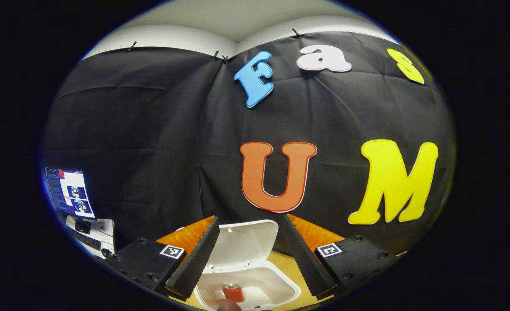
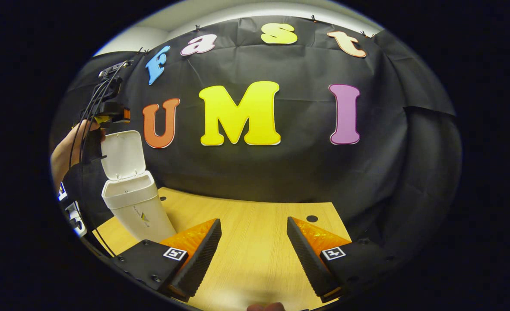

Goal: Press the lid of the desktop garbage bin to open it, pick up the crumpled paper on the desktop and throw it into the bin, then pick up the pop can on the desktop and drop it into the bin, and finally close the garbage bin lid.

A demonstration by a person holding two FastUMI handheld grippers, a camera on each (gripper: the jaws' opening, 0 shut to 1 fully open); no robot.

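In the left gripper view the white desktop bin (image 1: 276, 288) stands below me with its lid (image 1: 246, 244) swung up at the back. A red pop can (image 1: 233, 293) lies inside it. My left gripper (image 1: 249, 255) hangs open above the bin's mouth, nothing between its fingers. In the right gripper view the same bin (image 2: 136, 207) stands at the table's left with its lid (image 2: 123, 154) upright, and a hand (image 2: 71, 149) holds the left gripper (image 2: 108, 110) above and behind it. My right gripper (image 2: 254, 252) is open over bare tabletop.
The wooden table (image 2: 255, 224) has small dark holes, one near its far right edge (image 2: 311, 218). A monitor (image 1: 70, 192) and a keyboard (image 1: 88, 239) stand off to the left beyond the booth. Black cloth walls close in the back and sides.
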